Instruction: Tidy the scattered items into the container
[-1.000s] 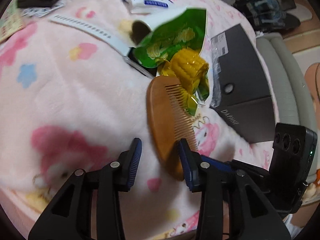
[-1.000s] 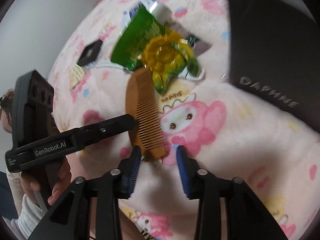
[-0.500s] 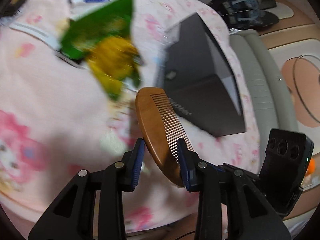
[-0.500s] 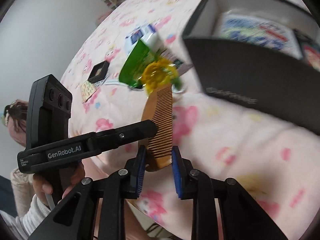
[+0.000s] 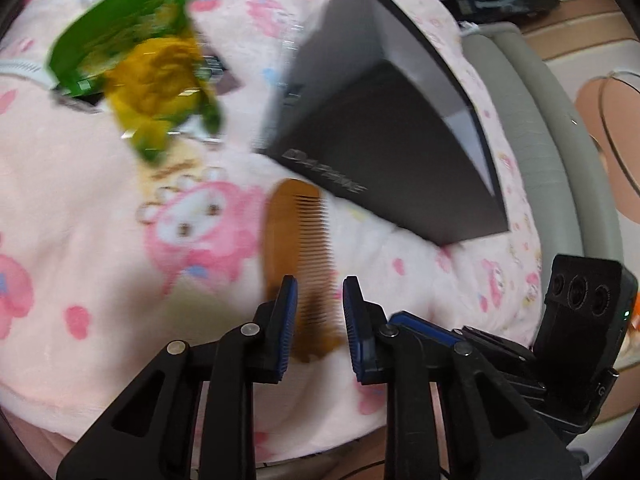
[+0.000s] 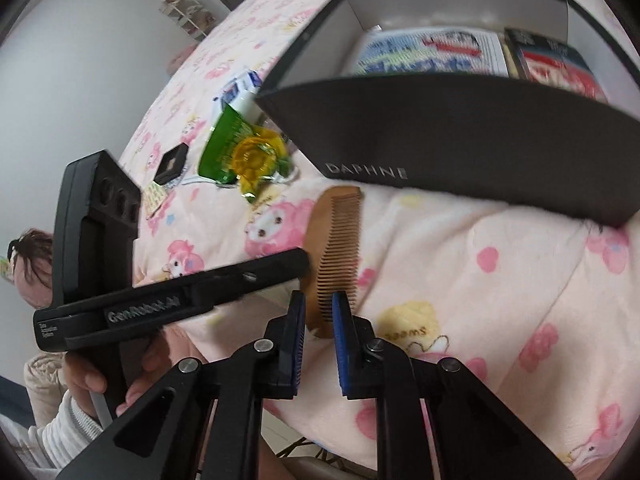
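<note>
- A wooden comb [image 5: 298,256] is seen between the blue pads of the left gripper [image 5: 320,320], whose jaws are closing; a gap shows between the comb and the right pad, so a firm grip cannot be told from this view.
- The same comb [image 6: 336,248] is also flanked at its near end by the pads of the right gripper [image 6: 319,330], whose jaws are closing to a narrow gap; whether the pads press on it cannot be told.
- The comb is held up over a pink cartoon-print blanket [image 6: 500,300], with its far tip just beside the front wall of a black box [image 6: 460,140] marked DAPHNE.
- The box is open at the top, and printed packets [image 6: 432,56] are seen lying inside it.
- A green snack bag [image 5: 120,36] and a yellow wrapped item [image 5: 156,76] are left on the blanket, beside the box.
- A small black case [image 6: 172,162] lies farther off on the blanket.
- The left gripper's handle is held by a hand [image 6: 92,380] in a pale sleeve.
</note>
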`<action>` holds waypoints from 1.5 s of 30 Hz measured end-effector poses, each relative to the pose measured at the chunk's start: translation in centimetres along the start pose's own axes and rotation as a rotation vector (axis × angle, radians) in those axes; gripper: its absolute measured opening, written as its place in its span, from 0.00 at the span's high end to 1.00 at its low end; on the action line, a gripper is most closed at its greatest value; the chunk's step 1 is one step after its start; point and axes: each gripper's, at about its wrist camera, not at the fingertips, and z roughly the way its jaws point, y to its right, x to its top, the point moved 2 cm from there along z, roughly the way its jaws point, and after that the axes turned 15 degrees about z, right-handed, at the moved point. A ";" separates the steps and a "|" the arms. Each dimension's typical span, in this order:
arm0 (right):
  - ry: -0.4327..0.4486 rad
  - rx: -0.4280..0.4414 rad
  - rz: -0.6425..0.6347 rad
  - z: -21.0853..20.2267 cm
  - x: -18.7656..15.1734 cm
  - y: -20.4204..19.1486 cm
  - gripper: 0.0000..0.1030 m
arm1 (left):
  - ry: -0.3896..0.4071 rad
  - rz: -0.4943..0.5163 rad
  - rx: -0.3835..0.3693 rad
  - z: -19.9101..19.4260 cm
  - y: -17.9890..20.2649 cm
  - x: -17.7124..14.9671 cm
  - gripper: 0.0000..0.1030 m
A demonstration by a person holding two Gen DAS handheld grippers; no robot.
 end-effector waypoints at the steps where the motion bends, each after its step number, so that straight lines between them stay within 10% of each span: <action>1: -0.011 -0.008 0.005 0.5 0.1 0.3 0.88 | 0.001 -0.012 0.023 -0.2 -0.5 -0.1 0.78; 12: 0.010 -0.177 0.075 3.8 1.6 3.1 0.87 | -0.086 0.027 0.056 0.4 -1.3 -0.7 0.72; 23: -0.091 -0.033 0.032 5.2 1.3 1.4 0.87 | -0.137 0.004 0.091 1.0 -2.3 -1.1 0.72; 32: -0.133 0.052 -0.093 6.3 0.3 -3.7 0.87 | -0.023 -0.047 0.110 -4.0 -5.5 -0.6 0.67; 45: -0.226 -0.015 -0.090 7.8 -1.5 -3.5 0.83 | -0.082 -0.126 0.006 -0.3 -5.2 -2.5 0.64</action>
